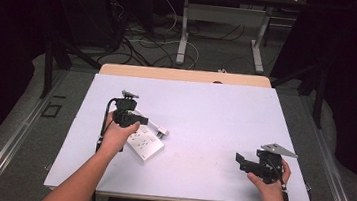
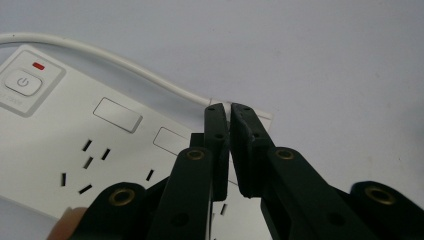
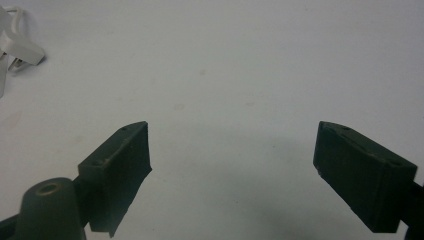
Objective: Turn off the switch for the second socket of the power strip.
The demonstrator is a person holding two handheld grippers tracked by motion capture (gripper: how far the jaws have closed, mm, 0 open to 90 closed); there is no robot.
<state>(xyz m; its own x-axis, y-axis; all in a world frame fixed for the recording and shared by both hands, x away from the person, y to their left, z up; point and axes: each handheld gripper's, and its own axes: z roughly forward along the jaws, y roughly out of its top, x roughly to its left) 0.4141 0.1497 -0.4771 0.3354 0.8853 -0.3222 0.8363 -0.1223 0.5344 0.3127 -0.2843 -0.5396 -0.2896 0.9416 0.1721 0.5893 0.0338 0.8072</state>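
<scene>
A white power strip lies left of the table's middle, its white cable running to a white plug beside it. The left gripper view shows the strip's power button, a red light and several sockets. My left gripper hangs over the strip's far end. Its jaws stand shut above the corner where the cable enters, with nothing seen between them. Near the table's front right, my right gripper is wide open over bare table, and the plug lies far off at its upper left.
The white table has free room across its middle and right. Behind it stand a wooden edge, table legs and loose cables on the floor. Dark curtains close both sides.
</scene>
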